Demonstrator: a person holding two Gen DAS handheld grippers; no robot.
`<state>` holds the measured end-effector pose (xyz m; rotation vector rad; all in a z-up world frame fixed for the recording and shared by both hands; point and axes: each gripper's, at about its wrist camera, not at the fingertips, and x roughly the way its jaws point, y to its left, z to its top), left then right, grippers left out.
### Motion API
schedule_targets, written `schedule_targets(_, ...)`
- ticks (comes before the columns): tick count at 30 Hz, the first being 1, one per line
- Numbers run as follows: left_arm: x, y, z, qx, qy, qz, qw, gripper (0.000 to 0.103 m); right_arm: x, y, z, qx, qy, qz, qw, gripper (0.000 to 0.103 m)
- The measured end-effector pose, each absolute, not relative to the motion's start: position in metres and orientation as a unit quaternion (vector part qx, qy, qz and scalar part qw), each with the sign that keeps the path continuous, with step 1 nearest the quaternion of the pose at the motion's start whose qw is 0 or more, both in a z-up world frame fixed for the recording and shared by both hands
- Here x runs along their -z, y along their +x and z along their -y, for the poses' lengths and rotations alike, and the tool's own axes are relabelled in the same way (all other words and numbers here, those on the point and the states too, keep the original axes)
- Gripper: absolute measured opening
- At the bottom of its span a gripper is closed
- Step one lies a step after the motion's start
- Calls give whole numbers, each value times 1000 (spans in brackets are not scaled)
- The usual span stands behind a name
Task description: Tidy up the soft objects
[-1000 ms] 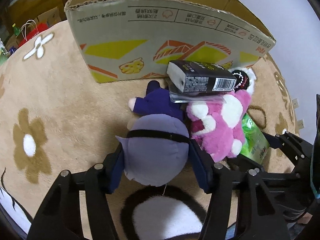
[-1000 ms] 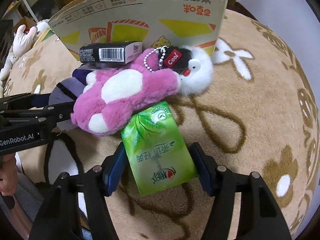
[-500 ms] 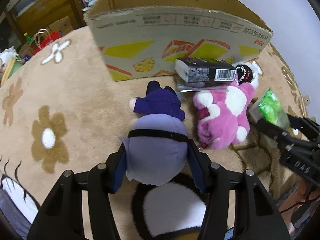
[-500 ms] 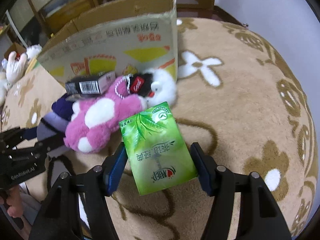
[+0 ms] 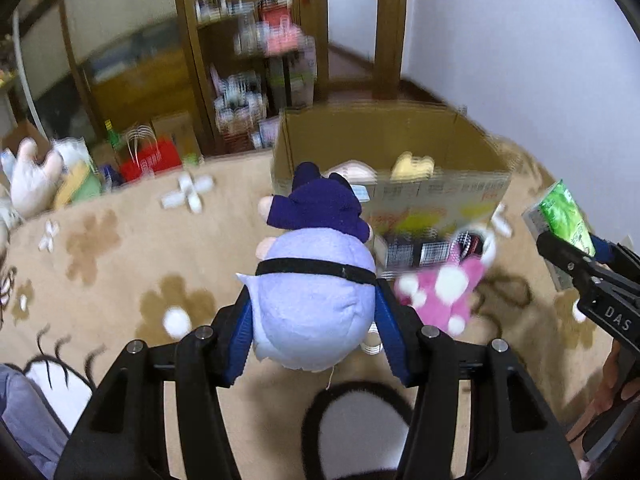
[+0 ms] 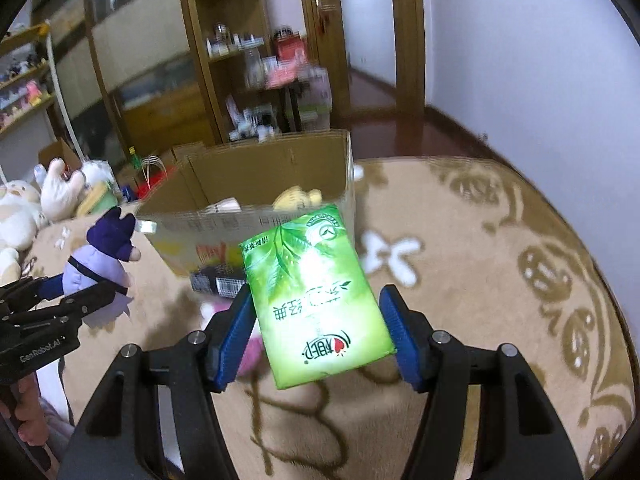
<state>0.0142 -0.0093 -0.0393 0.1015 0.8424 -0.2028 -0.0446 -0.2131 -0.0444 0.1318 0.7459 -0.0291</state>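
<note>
We find the left tongs (image 5: 316,334) clamped across the round lilac body of a plush doll (image 5: 316,300), held clear of the rug (image 5: 120,264); it looks light and squashy, best gripped mid-body. The right tongs (image 6: 316,330) pinch a green tissue pack (image 6: 316,300), slick-wrapped and likely to slip. Beyond them stands the open cardboard box (image 6: 256,184).

Right gripper (image 6: 316,332) clamping green tissue pack (image 6: 316,300), cardboard box (image 6: 256,200) behind
</note>
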Motion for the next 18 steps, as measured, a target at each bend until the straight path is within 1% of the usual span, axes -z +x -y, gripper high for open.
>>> schedule_targets(5, 9, 1, 5, 102, 44, -331, 937, 55, 22, -50, 212, 11, 63, -306, 950, 66)
schedule_targets(11, -12, 1, 2, 96, 45, -278, 955, 55, 1, -51, 210, 5, 59, -252, 966, 66)
schedule_targets(18, -27, 2, 12, 99, 64, -237, 964, 55, -11, -39, 205, -6, 48, -228, 972, 65)
